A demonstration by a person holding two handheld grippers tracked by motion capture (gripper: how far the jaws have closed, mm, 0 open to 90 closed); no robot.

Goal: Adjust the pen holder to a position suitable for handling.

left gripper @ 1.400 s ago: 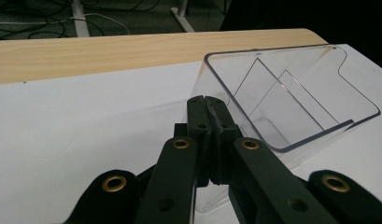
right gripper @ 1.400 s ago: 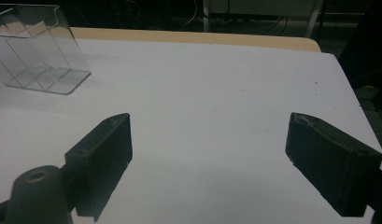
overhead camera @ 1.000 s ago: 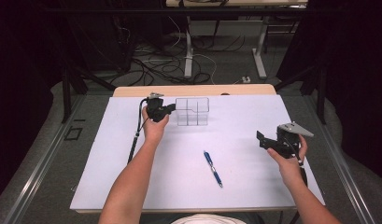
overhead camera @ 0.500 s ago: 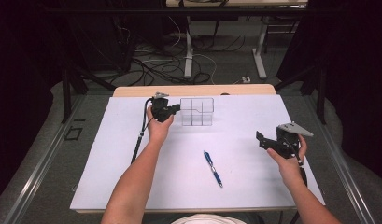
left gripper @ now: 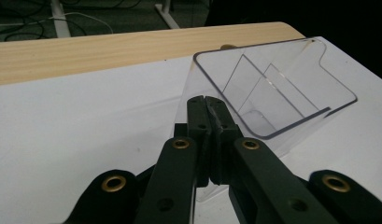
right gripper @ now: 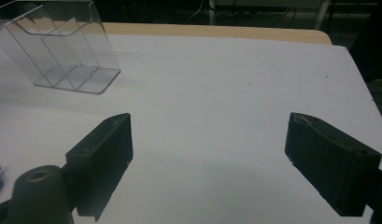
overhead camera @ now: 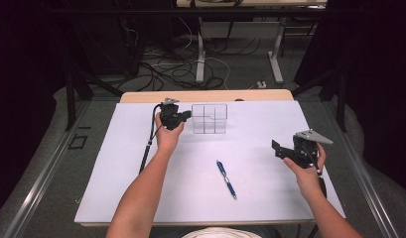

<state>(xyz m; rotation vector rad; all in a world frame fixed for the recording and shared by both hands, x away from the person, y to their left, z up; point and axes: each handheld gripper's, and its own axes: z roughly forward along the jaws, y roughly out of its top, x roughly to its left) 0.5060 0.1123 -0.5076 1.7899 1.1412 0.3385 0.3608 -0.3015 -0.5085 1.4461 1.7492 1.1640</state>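
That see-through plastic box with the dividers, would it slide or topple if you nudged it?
The clear organizer looks thin-walled and empty, so it is probably light and would likely slide on the smooth white table cover. It stands tall on a narrow base, so a high push might tip it. The left gripper, fingers closed at its wall, suggests the rigid plastic can be pinched.

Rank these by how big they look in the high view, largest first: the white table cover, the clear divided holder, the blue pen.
1. white table cover, by far the largest.
2. clear divided holder.
3. blue pen: about as long as the holder is wide, but far thinner. It lies nearer the camera, so the true gap may be larger.
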